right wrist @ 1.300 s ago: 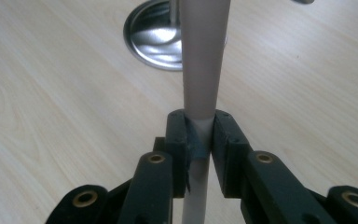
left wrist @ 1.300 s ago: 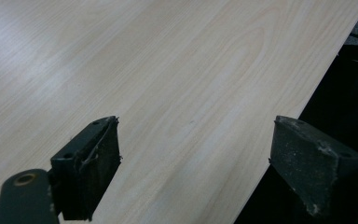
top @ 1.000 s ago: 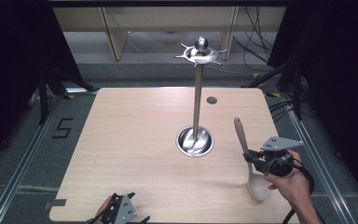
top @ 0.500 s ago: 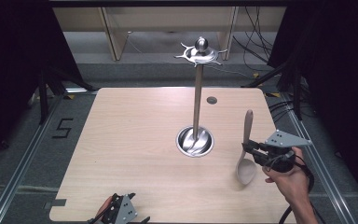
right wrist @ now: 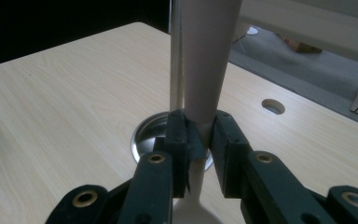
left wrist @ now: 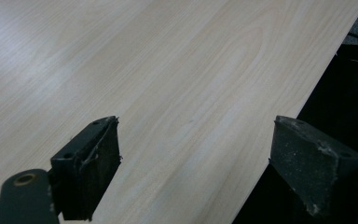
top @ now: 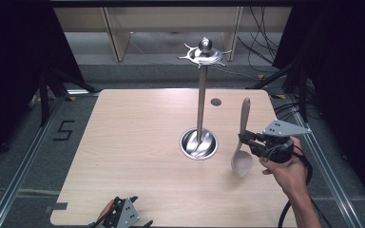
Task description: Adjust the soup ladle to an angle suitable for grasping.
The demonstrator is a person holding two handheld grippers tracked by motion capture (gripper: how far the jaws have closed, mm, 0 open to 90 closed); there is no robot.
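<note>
In the high view, my right gripper is clamping a wooden spoon at the right of the frame — handle up, bowl down, just right of the metal stand. My left gripper is resting at the bottom edge.

In the left gripper view, my jaws are standing wide apart over the table.

In the right gripper view, my jaws are squeezing the spoon's handle — the stand's base is behind it.

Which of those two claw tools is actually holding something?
The right gripper, at the table's right side: its jaws are clamped on the wooden spoon, held upright. The left gripper, at the near edge, has its jaws wide apart with nothing between.
</note>
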